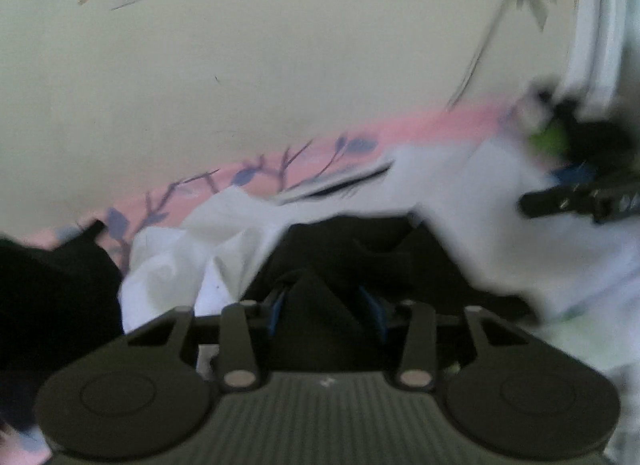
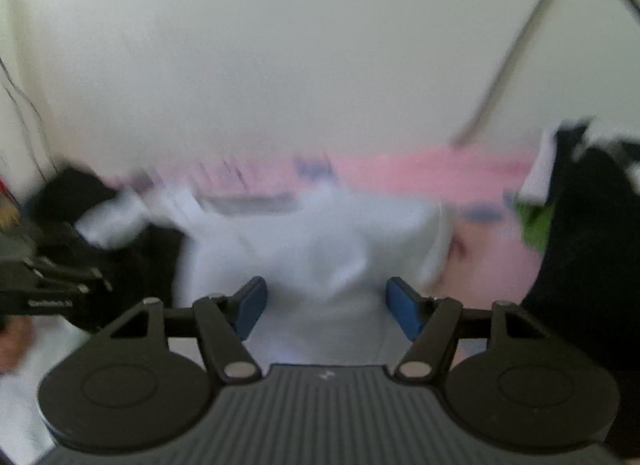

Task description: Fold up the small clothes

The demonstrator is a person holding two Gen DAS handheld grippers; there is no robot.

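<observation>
Left wrist view
- Nearest thing: a black garment [image 1: 328, 265] is seen bunched between the blue pads of the left gripper [image 1: 329, 315], which is closed on a peak of it.
- White garment [image 1: 192, 261]: spread behind the black cloth from 10 o'clock round to 3 o'clock, rumpled and partly blurred.
- Pink floral sheet [image 1: 280, 169]: shown as a band under the clothes, running from 9 o'clock up toward 2 o'clock, below a pale wall [image 1: 280, 45].
- Other tool: the right gripper [image 1: 576, 193] is seen at 3 o'clock, just above the white cloth.

Right wrist view
- Nearest thing: the right gripper [image 2: 326, 305] is held with its jaws well apart and nothing between them.
- White garment [image 2: 320, 233]: lying straight ahead at 12 o'clock, its long axis judged to run left to right across the jaws; heavy blur is noted.
- Left gripper [image 2: 60, 285]: seen at 9 o'clock beside black cloth.
- Dark clothes pile [image 2: 584, 233]: at 3 o'clock, with a green piece [image 2: 536, 225] at its edge.

Key relation: the white garment is judged nearer the right gripper, directly in front of its open jaws.
</observation>
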